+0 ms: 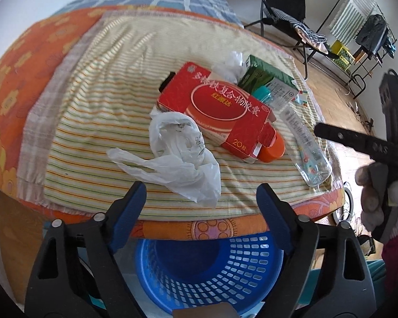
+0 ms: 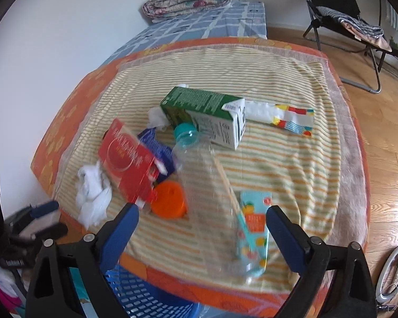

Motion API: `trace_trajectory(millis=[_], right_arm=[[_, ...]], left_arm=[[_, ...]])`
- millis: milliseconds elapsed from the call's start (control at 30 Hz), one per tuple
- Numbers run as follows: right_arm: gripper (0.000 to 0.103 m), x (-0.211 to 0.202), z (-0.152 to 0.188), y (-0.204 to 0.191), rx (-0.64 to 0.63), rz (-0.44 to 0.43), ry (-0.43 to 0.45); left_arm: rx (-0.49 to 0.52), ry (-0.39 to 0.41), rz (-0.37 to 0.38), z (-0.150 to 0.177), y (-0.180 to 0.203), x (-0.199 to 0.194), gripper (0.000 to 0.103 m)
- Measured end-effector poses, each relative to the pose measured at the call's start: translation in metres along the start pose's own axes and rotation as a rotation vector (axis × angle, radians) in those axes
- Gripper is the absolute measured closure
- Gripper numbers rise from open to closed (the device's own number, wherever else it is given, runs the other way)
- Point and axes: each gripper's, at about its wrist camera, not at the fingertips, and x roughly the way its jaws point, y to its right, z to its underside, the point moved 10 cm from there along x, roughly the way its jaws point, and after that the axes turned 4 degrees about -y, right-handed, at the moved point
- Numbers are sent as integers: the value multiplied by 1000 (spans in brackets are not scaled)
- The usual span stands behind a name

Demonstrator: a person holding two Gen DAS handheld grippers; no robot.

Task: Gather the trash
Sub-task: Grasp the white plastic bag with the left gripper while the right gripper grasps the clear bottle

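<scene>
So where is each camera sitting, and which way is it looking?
Left wrist: rides the left gripper, facing across the bed at the white plastic bag, blue basket below; the right gripper and gloved hand show too.
Right wrist: rides the right gripper, looking down at the clear bottle.
Both see the red box and green carton.

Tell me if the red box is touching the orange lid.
Touching. In the left wrist view the red box lies with its torn lower corner resting over the orange lid, no gap between them; the right wrist view shows the same overlap.
</scene>
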Motion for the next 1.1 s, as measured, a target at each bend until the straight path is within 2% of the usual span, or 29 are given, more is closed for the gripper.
trace_trajectory(millis=[267, 367, 533, 633, 733, 900, 1100], right_arm=[[17, 39, -27, -2, -10, 6, -89], [18, 49, -31, -4, -22, 10, -110], [20, 62, -33, -8, -45, 31, -135], [24, 68, -34, -9, -58, 50, -144], [29, 72, -34, -9, -64, 60, -149], [41, 72, -33, -11, -79, 52, -150], [42, 60, -31, -14, -111, 81, -119]], left_arm=[[-40, -61, 26, -7, -3, 21, 29], [-47, -72, 24, -11, -5, 26, 30], [-60, -92, 24, -15, -12, 32, 39], [-56, -93, 19, -16, -15, 33, 48], [-57, -100, 29, -16, -16, 34, 53], [-48, -104, 40, -15, -14, 33, 62], [-55, -90, 43, -16, -15, 28, 71]])
